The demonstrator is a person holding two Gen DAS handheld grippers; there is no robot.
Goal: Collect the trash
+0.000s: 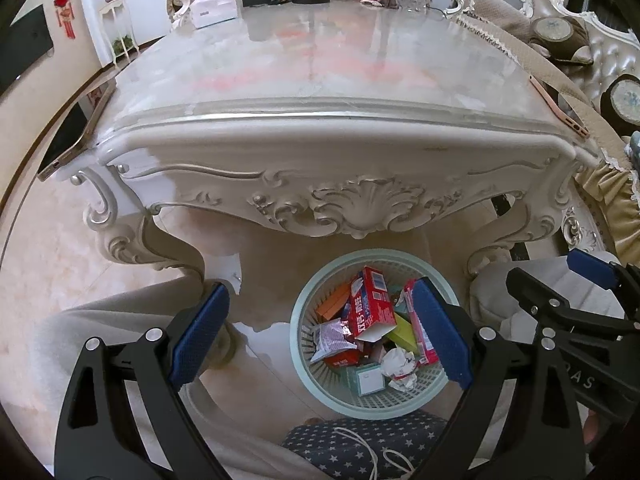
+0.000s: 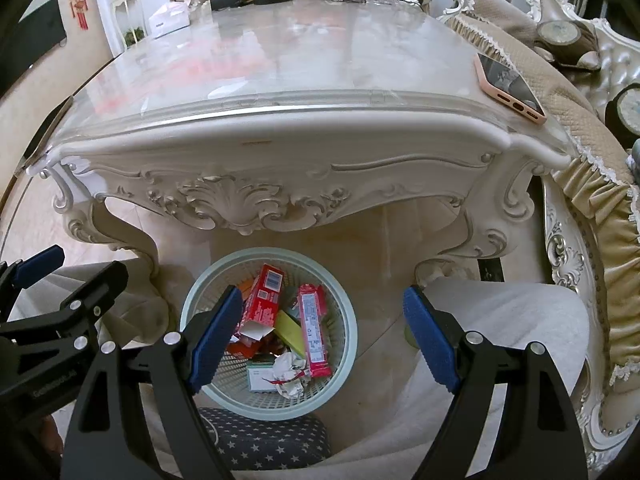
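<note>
We hold both grippers above the floor in front of the carved white table, and both sets of jaws stand wide apart with nothing between them. Through the open jaws of our left gripper (image 1: 320, 334) the pale green basket (image 1: 298, 344) sits on the floor, reaching across from the middle of the gap to behind the right jaw. In it lie a red carton (image 1: 370, 306) with its flap open, a yellow-green box (image 1: 402, 334), a crumpled paper wad (image 1: 400, 364) and a torn foil wrapper (image 1: 330, 338). Beyond the tips of these jaws rises the table's marble surface (image 1: 320, 60); a phone (image 1: 70, 136) overhangs its corner out past the left jaw, and a pink phone (image 1: 558, 110) lies at the corner past the right jaw.

From our right gripper (image 2: 324, 334) the same basket (image 2: 348, 344) lies between the jaws, nearer the left jaw, which covers part of its rim. A long red packet (image 2: 314, 330) leans inside it just right of the red carton (image 2: 264, 300), with the paper wad (image 2: 290, 374) below them. The pink phone (image 2: 508, 86) rests on the surface (image 2: 300, 48) far ahead, beyond the right jaw. A star-patterned dark cushion (image 2: 264, 440) lies just this side of the basket, under the jaws.
</note>
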